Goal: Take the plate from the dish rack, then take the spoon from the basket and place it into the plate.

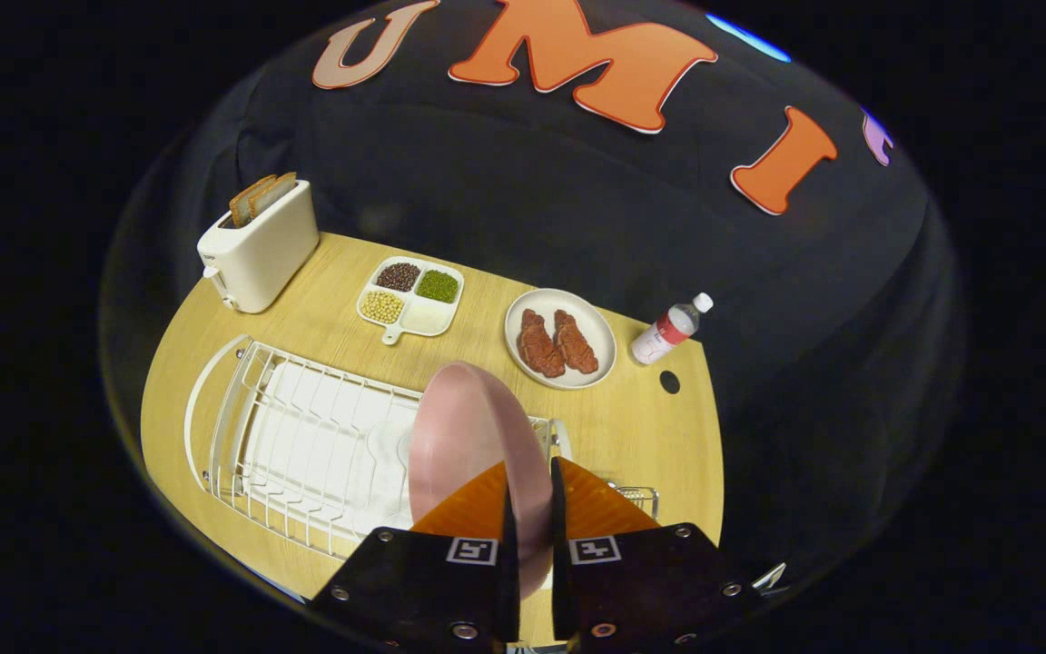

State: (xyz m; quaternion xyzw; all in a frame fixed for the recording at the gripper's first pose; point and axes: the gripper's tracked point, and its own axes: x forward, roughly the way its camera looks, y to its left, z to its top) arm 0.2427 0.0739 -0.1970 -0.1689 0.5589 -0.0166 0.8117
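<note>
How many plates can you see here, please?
2: a pink plate held on edge in the shut claw above the rack; a white plate of meat beside the bottle.

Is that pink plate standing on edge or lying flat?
On edge: the pink plate stands upright, its rim clamped between the gripper fingers above the dish rack.

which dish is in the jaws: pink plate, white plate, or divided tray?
The pink plate, clamped on edge between the jaws above the dish rack. White plate holds meat; the tray holds beans.
</note>
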